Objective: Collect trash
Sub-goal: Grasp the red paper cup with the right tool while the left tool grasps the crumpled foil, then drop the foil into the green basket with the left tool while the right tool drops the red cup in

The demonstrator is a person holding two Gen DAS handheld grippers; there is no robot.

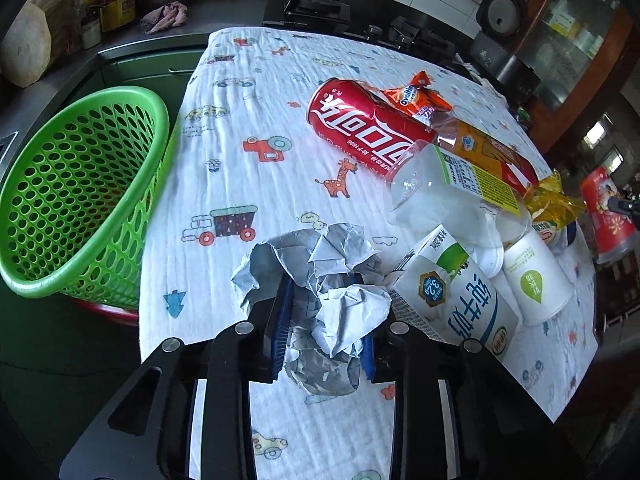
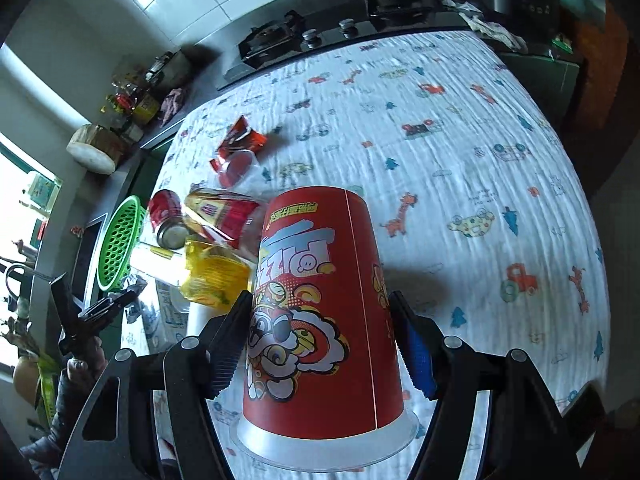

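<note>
One tabletop (image 1: 248,184) under a white cartoon-print cloth, kitchen hob behind. One green perforated plastic basket (image 1: 76,184) at its left edge. Left gripper (image 1: 324,332) jaws clamped on crumpled grey-white paper (image 1: 340,280); right gripper (image 2: 320,344) jaws clamped on an upside-down red printed paper cup (image 2: 320,300). One red soda can (image 1: 360,124), one white milk carton (image 1: 452,296) nearby.

cloth: cartoon-print tablecloth (image 2: 460,200) | stove: gas hob (image 2: 320,36) behind | counter: bottles (image 1: 108,4), pink rag (image 1: 166,16)
</note>
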